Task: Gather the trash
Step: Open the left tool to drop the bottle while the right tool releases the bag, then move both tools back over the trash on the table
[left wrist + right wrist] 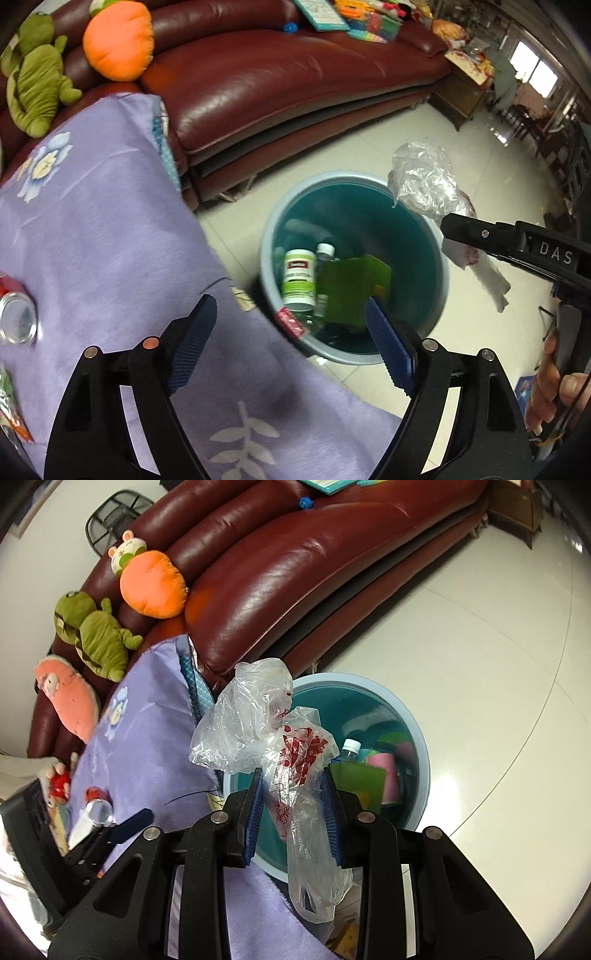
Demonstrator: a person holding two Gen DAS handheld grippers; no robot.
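A light blue trash bin [266,254] stands on the floor beside the purple-clothed table; it also shows in the right wrist view [421,775]. Inside lie a white and green bottle [299,280], a clear bottle [325,253] and green card [351,291]. My right gripper [293,786] is shut on a crumpled clear plastic bag with red print [258,720] and holds it above the bin's rim; the bag also shows in the left wrist view [424,181]. My left gripper [291,332] is open and empty over the table edge near the bin.
A drink can [16,321] and snack wrappers [9,410] lie on the purple floral cloth [110,221]. A dark red leather sofa [277,81] with plush toys [118,40] stands behind. White tiled floor [498,664] surrounds the bin.
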